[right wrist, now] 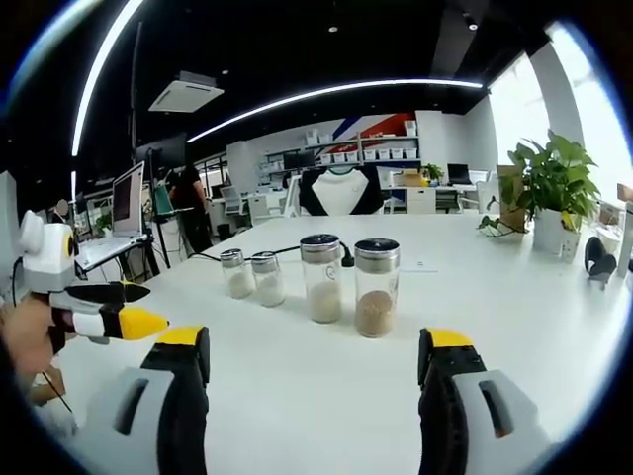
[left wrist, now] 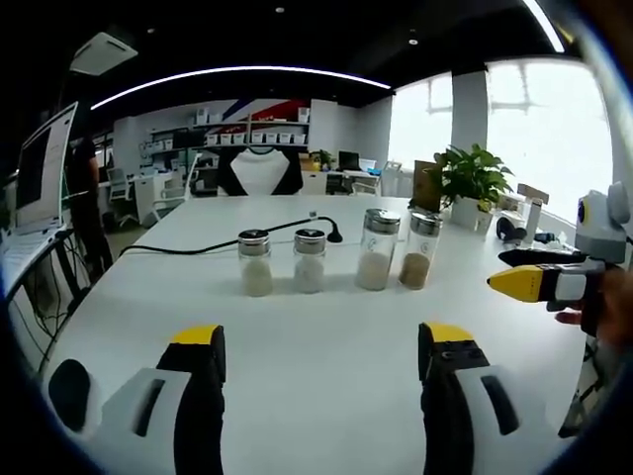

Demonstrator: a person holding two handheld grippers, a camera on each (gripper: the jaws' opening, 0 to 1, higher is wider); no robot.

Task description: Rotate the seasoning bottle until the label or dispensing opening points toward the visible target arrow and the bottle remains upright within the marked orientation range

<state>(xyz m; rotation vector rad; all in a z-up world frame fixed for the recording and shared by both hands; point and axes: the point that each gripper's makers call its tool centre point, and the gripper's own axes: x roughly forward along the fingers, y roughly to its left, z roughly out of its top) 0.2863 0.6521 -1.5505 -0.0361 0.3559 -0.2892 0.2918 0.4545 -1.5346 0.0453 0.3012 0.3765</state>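
So far, nothing of the task looks begun. Through the left gripper view, we see our left gripper (left wrist: 321,361) held low over the white table (left wrist: 326,332), its yellow-tipped jaws spread wide with only bare tabletop between them. Beyond it stands a row of four glass seasoning bottles with metal lids: two short ones, the pale short bottle (left wrist: 255,262) and the white short bottle (left wrist: 309,260) just beside it, then a taller bottle of white grains (left wrist: 377,249) and, next along toward the potted plant (left wrist: 472,182), the bottle of brown seasoning (left wrist: 418,251). All four stand upright and apart from both grippers. A black cable (left wrist: 213,240) runs across the table behind the short pair. Our right gripper (left wrist: 529,281) enters from the side nearer the plant, level with the brown bottle but well clear of it; from here we cannot tell how its jaws are set. Through the right gripper view, that same right gripper (right wrist: 315,361) shows its jaws wide apart and empty, pointing at the two taller bottles, with the brown one nearest. The left gripper comes in from the side away from the plant, near the short bottles without touching them. We can make out no target arrow or orientation marks on the table, and no label detail on any bottle. We judge that choosing, grasping and turning a bottle all remain to be done.
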